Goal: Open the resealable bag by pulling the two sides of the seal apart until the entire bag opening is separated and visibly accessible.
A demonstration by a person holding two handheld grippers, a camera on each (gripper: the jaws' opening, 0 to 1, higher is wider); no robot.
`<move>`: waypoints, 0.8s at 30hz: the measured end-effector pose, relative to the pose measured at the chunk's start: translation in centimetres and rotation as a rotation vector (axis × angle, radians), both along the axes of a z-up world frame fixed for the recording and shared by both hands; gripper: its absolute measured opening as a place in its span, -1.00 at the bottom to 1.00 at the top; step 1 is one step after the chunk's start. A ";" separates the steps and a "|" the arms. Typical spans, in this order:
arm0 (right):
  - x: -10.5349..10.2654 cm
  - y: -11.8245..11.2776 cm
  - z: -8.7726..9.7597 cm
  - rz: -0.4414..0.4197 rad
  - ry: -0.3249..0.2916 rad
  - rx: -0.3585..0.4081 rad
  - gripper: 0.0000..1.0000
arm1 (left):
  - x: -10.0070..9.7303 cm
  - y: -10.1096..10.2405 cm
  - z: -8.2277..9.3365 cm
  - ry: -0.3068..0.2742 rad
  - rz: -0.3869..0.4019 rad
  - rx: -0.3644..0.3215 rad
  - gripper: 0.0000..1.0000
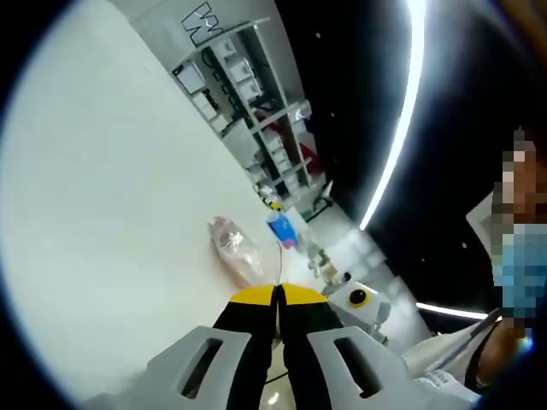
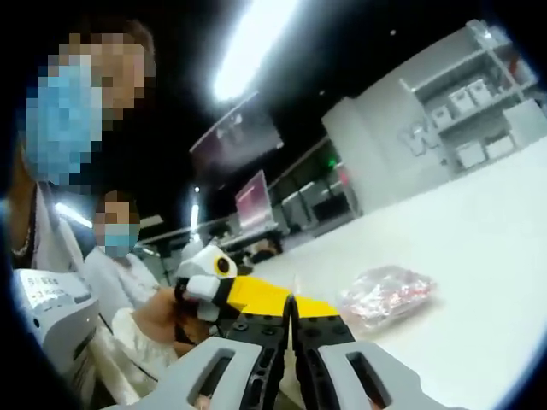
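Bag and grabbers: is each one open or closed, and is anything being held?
Resealable bag: lying flat on the white table, not held; whether its seal is closed is too blurry to tell.
Left gripper: fingers shut together, empty.
Right gripper: fingers shut together, empty.

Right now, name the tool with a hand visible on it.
The left tool: the right gripper view catches a hand wrapped around its body, beside the right tool.
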State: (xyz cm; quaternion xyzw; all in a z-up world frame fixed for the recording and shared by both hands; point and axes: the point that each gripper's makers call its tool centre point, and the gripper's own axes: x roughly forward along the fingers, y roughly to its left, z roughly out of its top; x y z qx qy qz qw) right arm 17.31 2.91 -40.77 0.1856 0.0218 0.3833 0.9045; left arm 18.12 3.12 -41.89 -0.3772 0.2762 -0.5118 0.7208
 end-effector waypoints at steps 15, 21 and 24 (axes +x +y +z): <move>-0.1 -0.3 0.4 0.025 0.019 0.065 -1.00 | 0.0 -0.3 0.2 0.019 -0.010 -0.014 -0.91; -0.1 -0.3 0.2 0.033 0.027 0.065 -1.00 | -0.2 -0.3 0.2 0.023 -0.019 -0.033 -0.98; -0.2 -0.3 0.2 0.033 0.026 0.067 -1.00 | -0.1 -0.3 0.3 0.003 -0.005 -0.044 -0.98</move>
